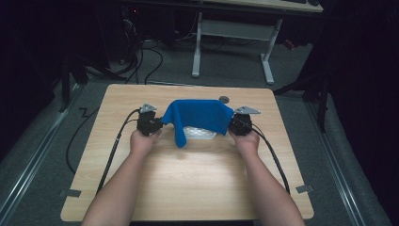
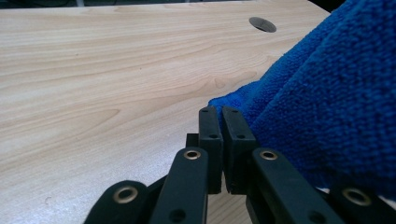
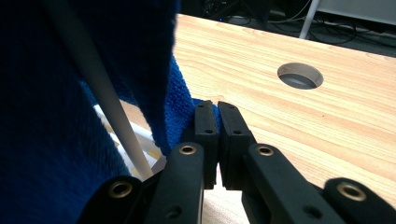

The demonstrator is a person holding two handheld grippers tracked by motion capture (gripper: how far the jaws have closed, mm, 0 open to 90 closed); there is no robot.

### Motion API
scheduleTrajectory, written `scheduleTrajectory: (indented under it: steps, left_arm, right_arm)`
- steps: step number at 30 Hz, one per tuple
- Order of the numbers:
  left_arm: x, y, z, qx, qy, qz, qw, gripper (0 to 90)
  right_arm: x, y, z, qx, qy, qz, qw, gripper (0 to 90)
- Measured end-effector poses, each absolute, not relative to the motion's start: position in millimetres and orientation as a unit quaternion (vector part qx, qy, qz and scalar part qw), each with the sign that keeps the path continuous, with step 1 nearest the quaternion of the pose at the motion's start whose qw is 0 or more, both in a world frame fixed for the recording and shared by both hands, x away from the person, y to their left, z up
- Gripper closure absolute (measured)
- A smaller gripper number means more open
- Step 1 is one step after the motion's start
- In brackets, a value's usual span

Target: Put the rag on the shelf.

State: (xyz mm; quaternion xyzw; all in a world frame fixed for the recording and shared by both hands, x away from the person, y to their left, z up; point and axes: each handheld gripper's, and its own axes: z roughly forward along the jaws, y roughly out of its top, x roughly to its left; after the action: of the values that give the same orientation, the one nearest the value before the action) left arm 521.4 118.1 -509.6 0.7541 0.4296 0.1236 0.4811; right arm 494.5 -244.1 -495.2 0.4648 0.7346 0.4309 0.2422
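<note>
From the high view, I hold a blue cloth stretched between my two tools above the middle of the table; its long axis runs from 9 o'clock to 3 o'clock, with my left tool pinching the 9 o'clock corner and my right tool the 3 o'clock corner, so neither hand is nearer. One flap droops toward 6 o'clock near the left tool, and a pale, clear item lies on the table directly under the cloth, so I judge the next move goes straight down over it. In the left gripper view, my jaws are closed tight on the cloth's corner, and the fabric rises away toward 2 o'clock, close above the wood. In the right gripper view, my jaws are likewise clamped on a fold of cloth, which hangs off toward 10 o'clock; here a white strip beneath the fabric shows, and a round hole in the table sits at 1 o'clock.
</note>
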Motion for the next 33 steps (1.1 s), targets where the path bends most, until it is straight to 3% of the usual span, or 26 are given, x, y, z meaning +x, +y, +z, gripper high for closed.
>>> scheduleTrajectory:
  steps: [7,13,18,22,33]
  left_arm:
    - [520,119,-511,0.755,0.430,0.127,0.479,85.4]
    - [518,123,-506,0.749,0.438,0.142,0.477,66.3]
    - [517,131,-499,0.742,0.443,0.155,0.478,58.8]
    - [514,140,-489,0.737,0.447,0.168,0.478,57.7]
    - [507,161,-467,0.725,0.450,0.199,0.483,56.4]
  right_arm:
    - [495,-251,-502,0.480,0.728,0.429,0.233,86.1]
    - [494,-254,-496,0.483,0.723,0.430,0.243,76.7]
    - [494,-259,-489,0.485,0.717,0.432,0.254,68.5]
    - [493,-264,-483,0.489,0.713,0.432,0.257,61.1]
    - [486,-280,-462,0.485,0.701,0.437,0.288,56.3]
